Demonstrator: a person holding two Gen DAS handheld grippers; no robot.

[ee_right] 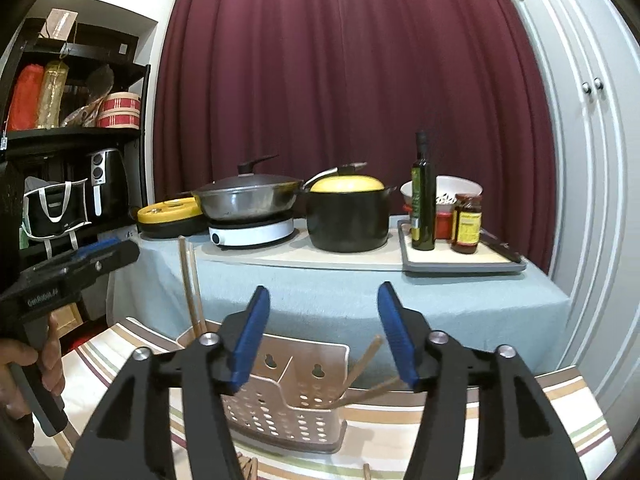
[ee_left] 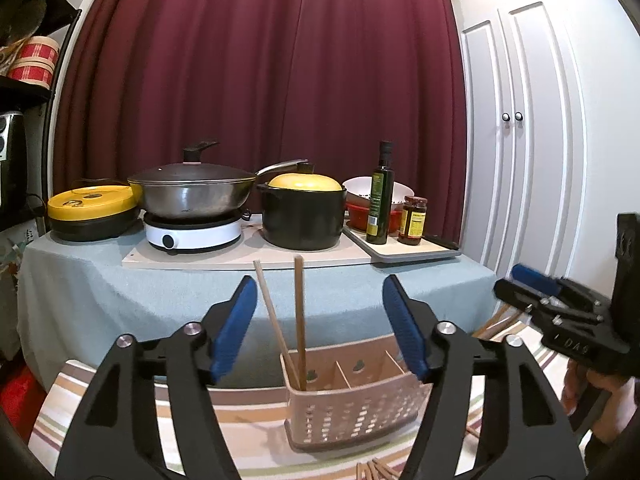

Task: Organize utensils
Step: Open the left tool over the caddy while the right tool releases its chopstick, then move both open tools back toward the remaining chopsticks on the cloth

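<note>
A beige perforated utensil holder [ee_left: 352, 416] [ee_right: 280, 416] with divided compartments stands on a striped cloth. Two wooden chopsticks [ee_left: 299, 312] [ee_right: 190, 288] stand upright in its left compartment. Two more chopsticks [ee_right: 365, 361] lean out of its right compartment. My left gripper [ee_left: 320, 320] hangs open above and just in front of the holder, the upright chopsticks rising between its blue pads without touching them. My right gripper [ee_right: 322, 336] is also open over the holder, holding nothing. Loose chopsticks [ee_left: 376, 469] [ee_right: 248, 468] lie on the cloth at the near edge.
Behind the holder is a table with a blue cloth [ee_left: 160, 292] bearing a wok on an induction cooker [ee_left: 192, 234], a black pot with a yellow lid [ee_left: 304, 216], and an oil bottle [ee_left: 380, 196] and jar on a tray. White cupboard doors [ee_left: 520, 140] are on the right, a dark shelf [ee_right: 80, 132] on the left.
</note>
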